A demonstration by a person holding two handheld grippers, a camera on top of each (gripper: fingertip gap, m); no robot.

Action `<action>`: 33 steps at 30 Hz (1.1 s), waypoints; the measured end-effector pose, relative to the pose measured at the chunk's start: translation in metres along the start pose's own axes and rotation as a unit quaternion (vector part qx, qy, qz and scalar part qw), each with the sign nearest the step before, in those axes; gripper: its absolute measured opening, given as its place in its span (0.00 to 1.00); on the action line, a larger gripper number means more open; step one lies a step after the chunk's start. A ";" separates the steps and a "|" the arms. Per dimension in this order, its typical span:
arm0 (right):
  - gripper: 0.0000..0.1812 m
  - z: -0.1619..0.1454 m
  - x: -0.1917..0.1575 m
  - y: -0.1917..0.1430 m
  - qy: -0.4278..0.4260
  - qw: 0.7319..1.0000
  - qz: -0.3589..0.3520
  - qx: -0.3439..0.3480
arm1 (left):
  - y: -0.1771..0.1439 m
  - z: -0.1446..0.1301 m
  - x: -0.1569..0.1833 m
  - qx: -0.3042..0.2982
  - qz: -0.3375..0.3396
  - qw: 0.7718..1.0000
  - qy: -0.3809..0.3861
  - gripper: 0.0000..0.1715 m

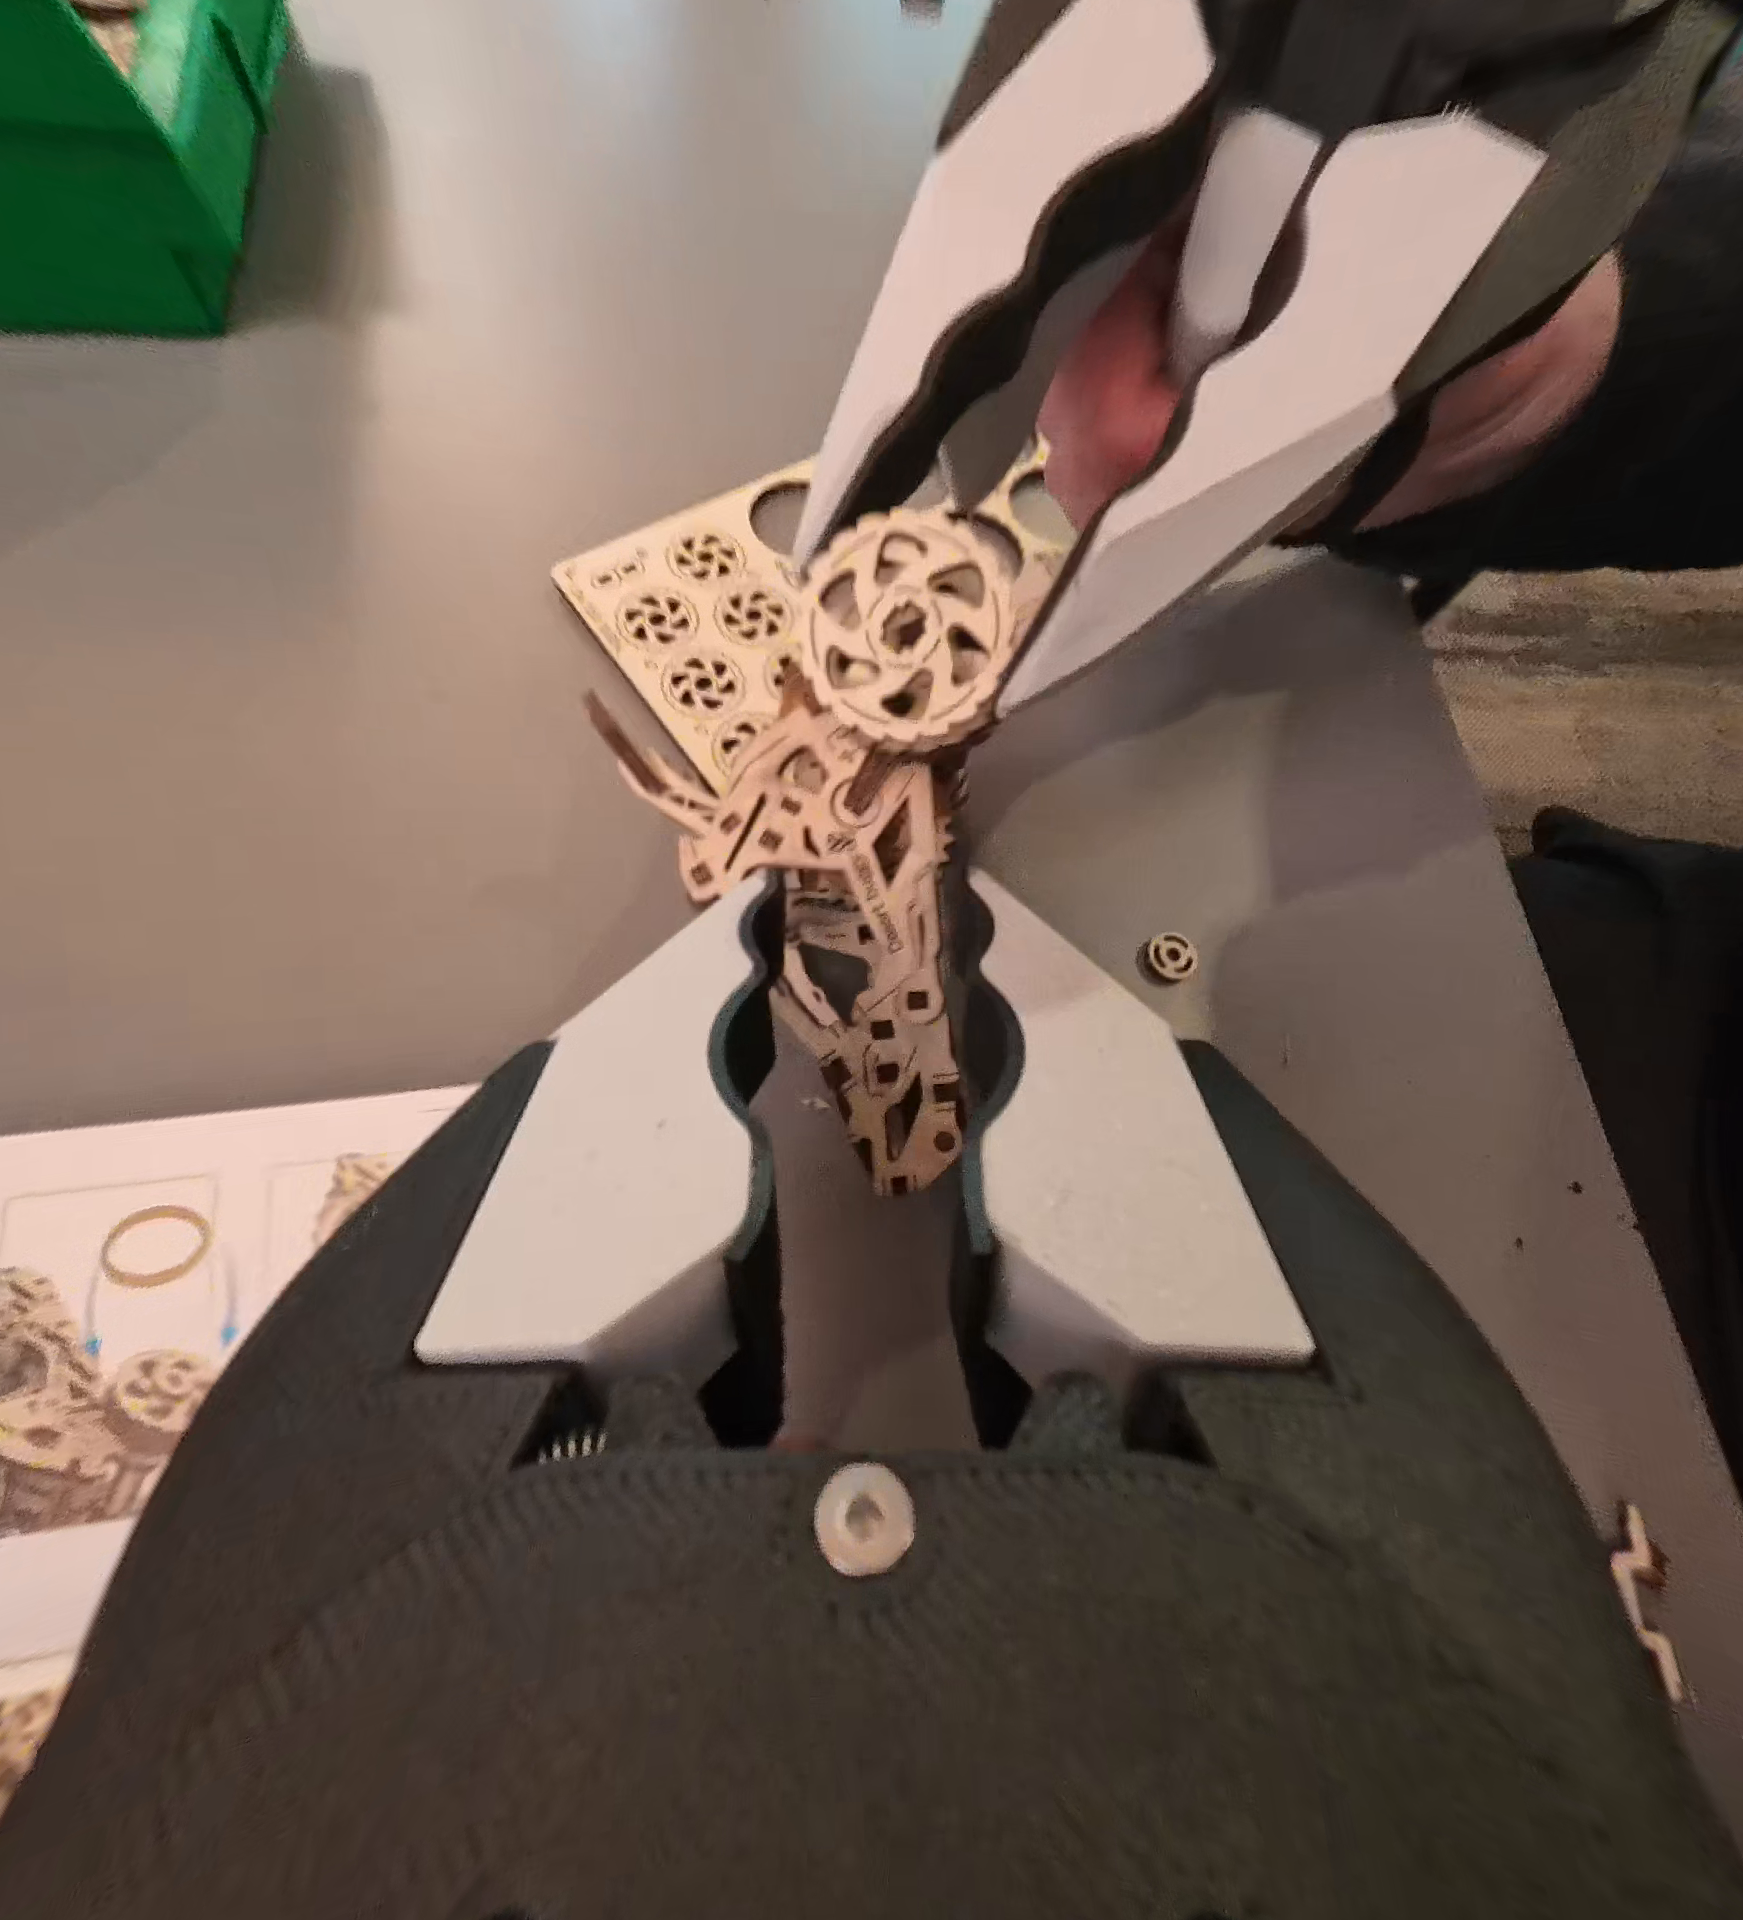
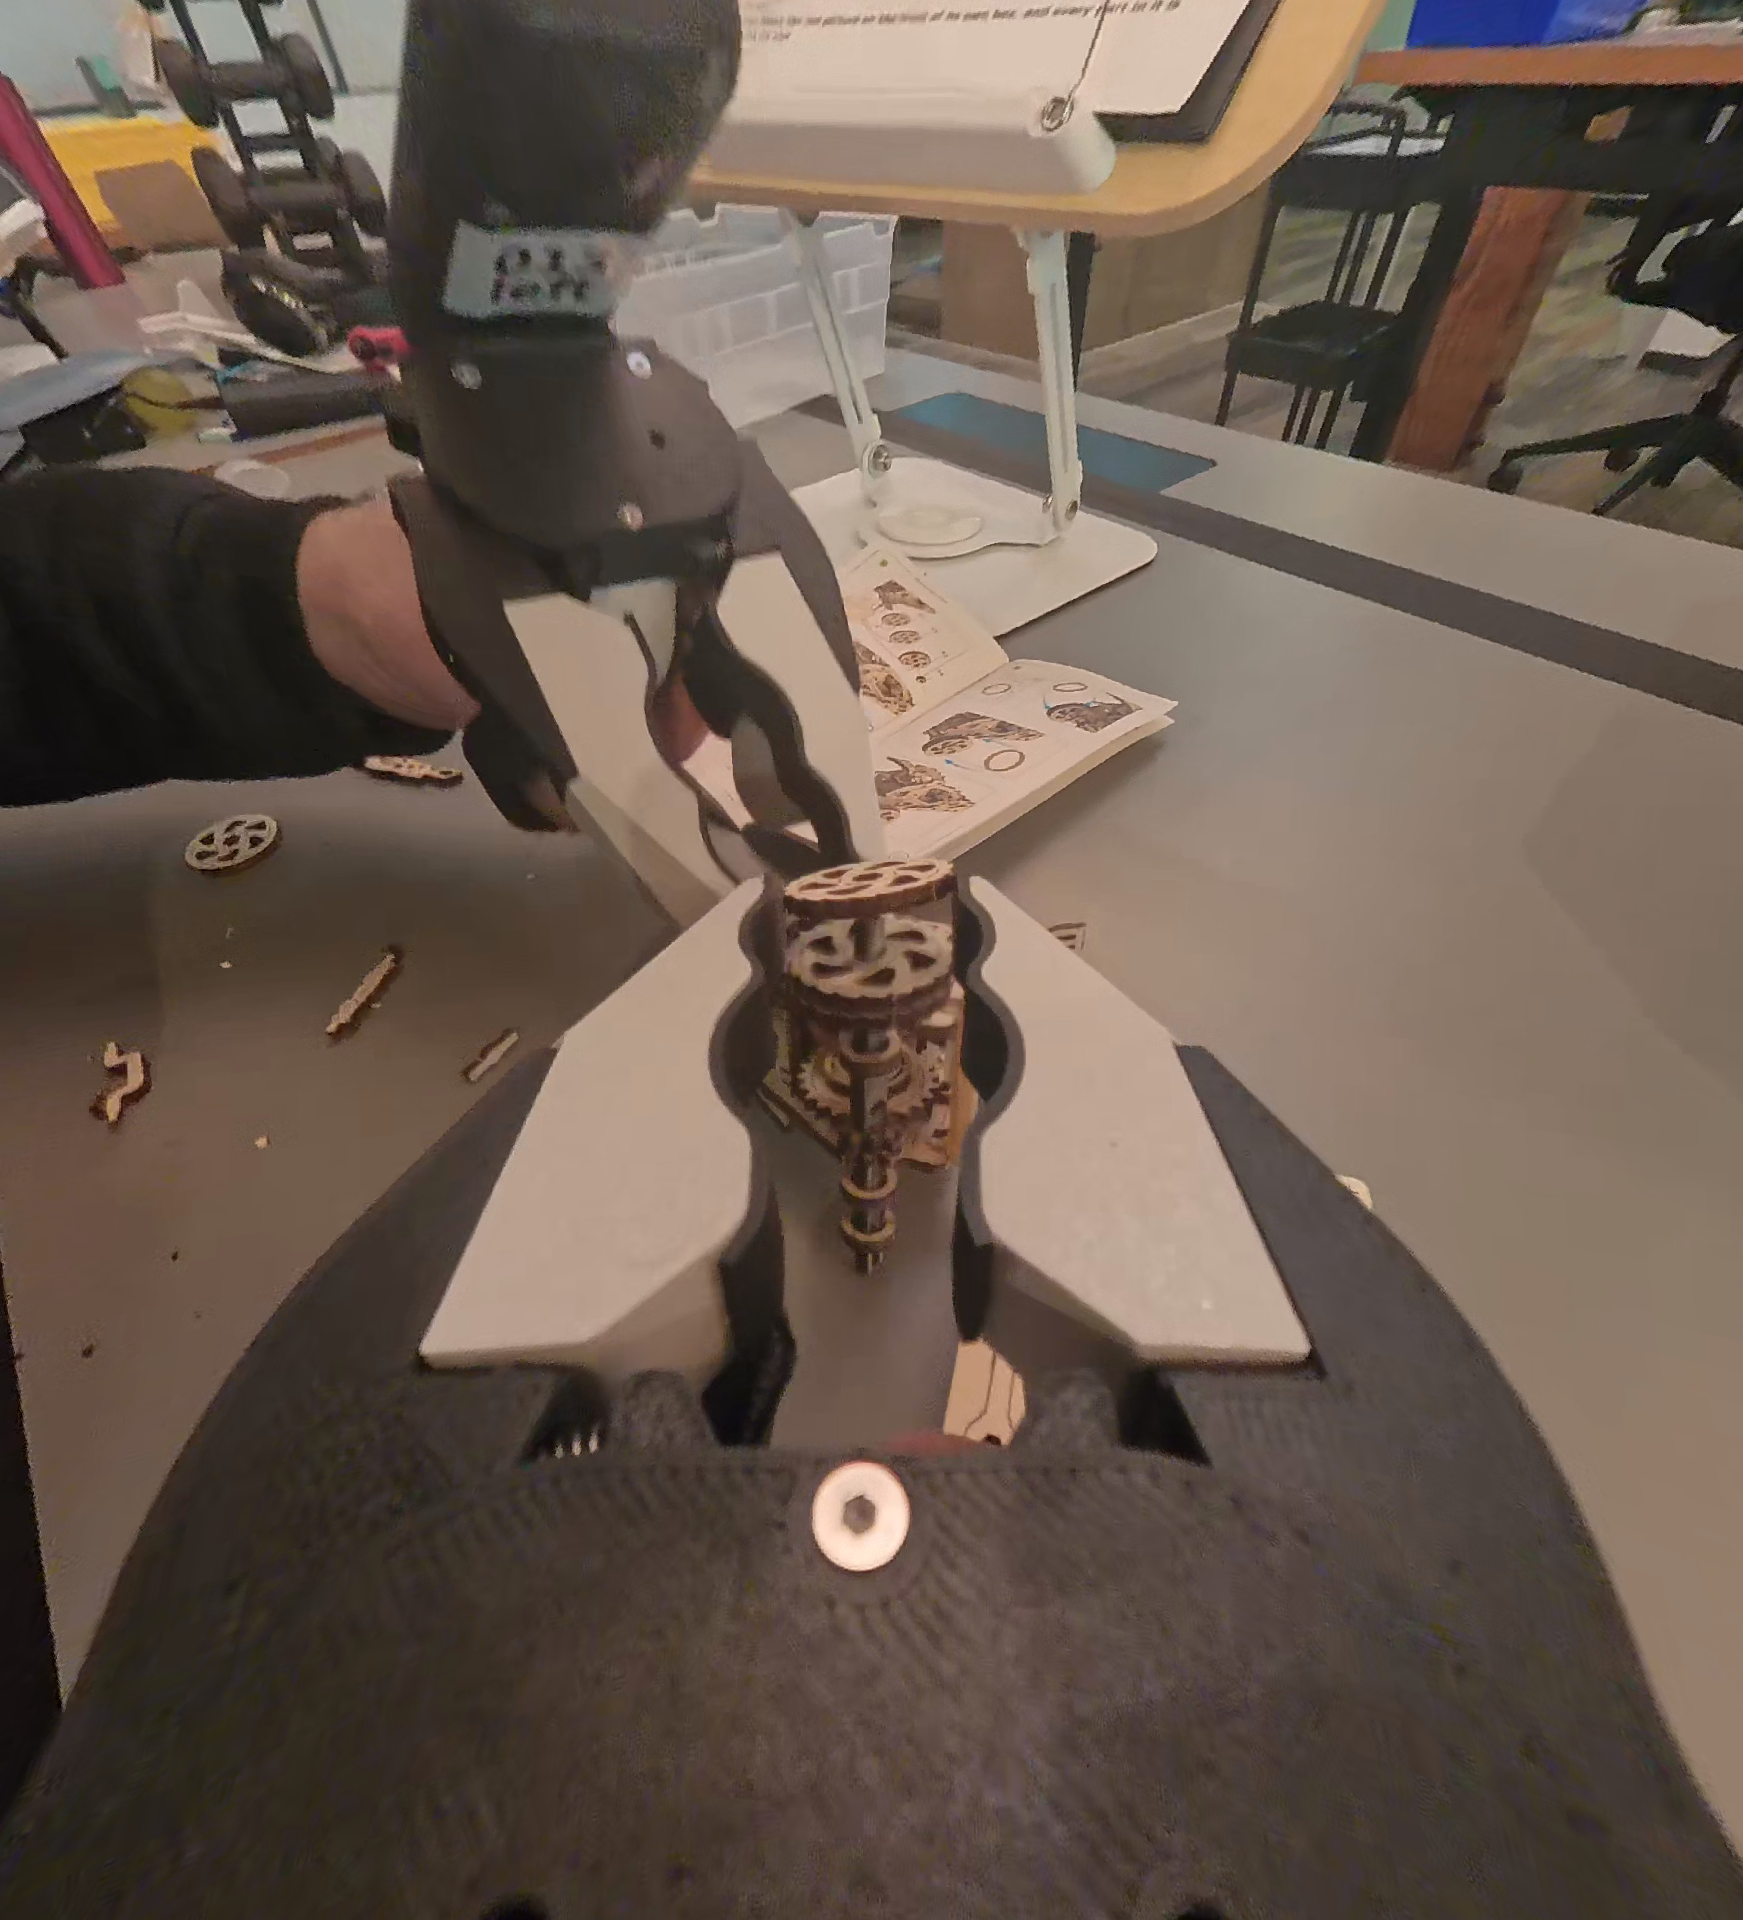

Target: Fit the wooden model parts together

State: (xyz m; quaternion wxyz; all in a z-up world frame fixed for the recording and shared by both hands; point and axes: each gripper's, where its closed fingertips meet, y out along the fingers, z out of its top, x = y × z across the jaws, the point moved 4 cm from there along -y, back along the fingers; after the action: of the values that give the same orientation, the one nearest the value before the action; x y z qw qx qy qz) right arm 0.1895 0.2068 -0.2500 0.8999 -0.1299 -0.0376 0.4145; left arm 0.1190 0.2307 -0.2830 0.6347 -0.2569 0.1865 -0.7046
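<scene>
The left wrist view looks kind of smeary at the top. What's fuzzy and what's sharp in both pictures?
In the left wrist view, the right gripper and green box are smeared with blur, while the wooden model in the left gripper is fairly sharp. In the right wrist view, the wheel is crisp, the far left gripper blurs, and table edges bend from the wide lens.

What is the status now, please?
Left gripper shut on wooden model body. Right gripper shut on toothed wheel, against model top. Nothing between them.

pale tan wooden model (image 1: 877,997) with dark laser-cut edges; green box (image 1: 88,156) upper left; grey table (image 1: 275,675); white-and-black gripper fingers (image 1: 638,1143).
</scene>
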 end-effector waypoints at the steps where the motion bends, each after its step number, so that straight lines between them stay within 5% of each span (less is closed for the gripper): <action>1: 0.16 0.000 0.000 0.000 0.003 1.000 -0.004 0.007 | 0.003 -0.002 0.002 -0.005 -0.007 1.000 -0.003 0.16; 33: 0.16 -0.007 -0.005 -0.003 -0.005 0.990 -0.141 0.028 | 0.014 -0.004 0.004 0.009 0.016 0.998 -0.052 0.11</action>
State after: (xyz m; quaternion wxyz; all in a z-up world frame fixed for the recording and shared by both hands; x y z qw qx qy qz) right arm 0.1899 0.1994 -0.2559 0.9525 -0.0965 -0.0484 0.2849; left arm 0.1273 0.2246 -0.2940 0.6572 -0.2849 0.1511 -0.6812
